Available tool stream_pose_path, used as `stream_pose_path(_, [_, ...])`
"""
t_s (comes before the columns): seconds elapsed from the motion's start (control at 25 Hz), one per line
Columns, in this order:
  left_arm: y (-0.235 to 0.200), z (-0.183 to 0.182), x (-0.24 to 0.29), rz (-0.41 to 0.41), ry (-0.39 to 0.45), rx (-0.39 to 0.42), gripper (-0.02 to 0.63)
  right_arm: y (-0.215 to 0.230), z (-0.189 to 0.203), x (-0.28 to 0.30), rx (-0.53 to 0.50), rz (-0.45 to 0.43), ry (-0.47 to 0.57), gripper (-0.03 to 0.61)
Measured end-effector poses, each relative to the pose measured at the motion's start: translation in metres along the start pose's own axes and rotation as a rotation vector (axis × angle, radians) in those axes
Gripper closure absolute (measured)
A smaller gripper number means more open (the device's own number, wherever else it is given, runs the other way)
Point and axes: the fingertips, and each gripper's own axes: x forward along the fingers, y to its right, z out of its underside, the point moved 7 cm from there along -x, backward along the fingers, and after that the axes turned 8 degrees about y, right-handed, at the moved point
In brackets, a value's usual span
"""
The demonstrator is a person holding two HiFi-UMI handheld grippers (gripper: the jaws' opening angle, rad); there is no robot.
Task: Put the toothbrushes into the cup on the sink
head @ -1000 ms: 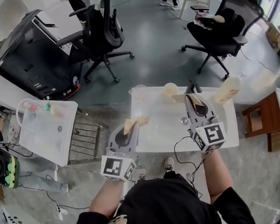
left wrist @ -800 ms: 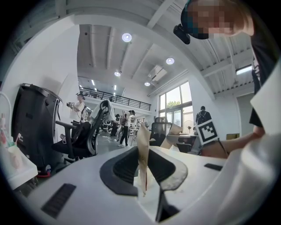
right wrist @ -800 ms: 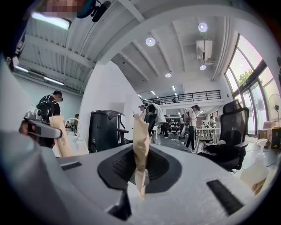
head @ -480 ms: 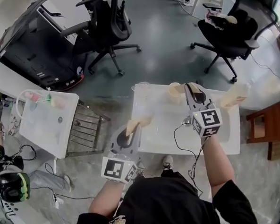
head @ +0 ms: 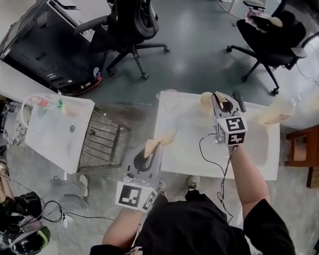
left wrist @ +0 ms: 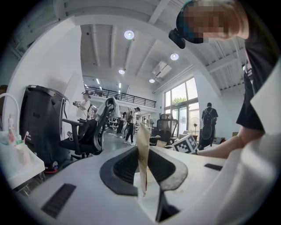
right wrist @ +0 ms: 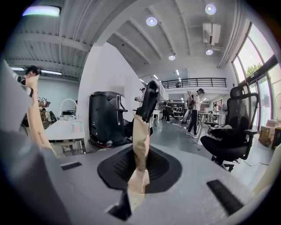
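In the head view a white sink top (head: 255,151) lies ahead of me. A beige cup (head: 206,102) stands at its far edge. My right gripper (head: 221,104) hovers just right of the cup, shut on a toothbrush in a tan paper sleeve (right wrist: 139,145); a black end (right wrist: 149,97) sticks out of the sleeve. My left gripper (head: 149,149) stays at the sink's near left corner, level, shut on a second tan-wrapped toothbrush (left wrist: 143,151), whose tip (head: 166,138) pokes over the sink.
A clear cup (head: 169,98) and a pale bottle (head: 279,111) also stand at the sink's far edge. Left of the sink are a wire rack (head: 102,142) and a second white table (head: 56,139). Office chairs (head: 128,25) stand behind, a wooden stool (head: 303,149) at the right.
My right gripper has moved down and away from me, towards the beige cup at the far edge, still with its wrapped toothbrush. The left gripper has hardly moved.
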Motion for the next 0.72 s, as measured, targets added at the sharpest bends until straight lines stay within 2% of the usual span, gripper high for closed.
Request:
stream_pose_path(0.28, [-0.019,0.002,-0.006,-0.033,-0.014,-0.005,0.555,-0.005,0.031,0.022,0.035,-0.003,-0.081,0.537])
stream_pose_path(0.56, [-0.023,0.005,-0.006,-0.041,-0.023,-0.013,0.555,-0.005,0.046,0.026,0.088,-0.007,-0.113,0.529])
stream_pose_path(0.72, [-0.024,0.004,-0.006,-0.036,-0.023,-0.017,0.555,-0.009,0.046,0.025,0.105,-0.029,-0.111,0.477])
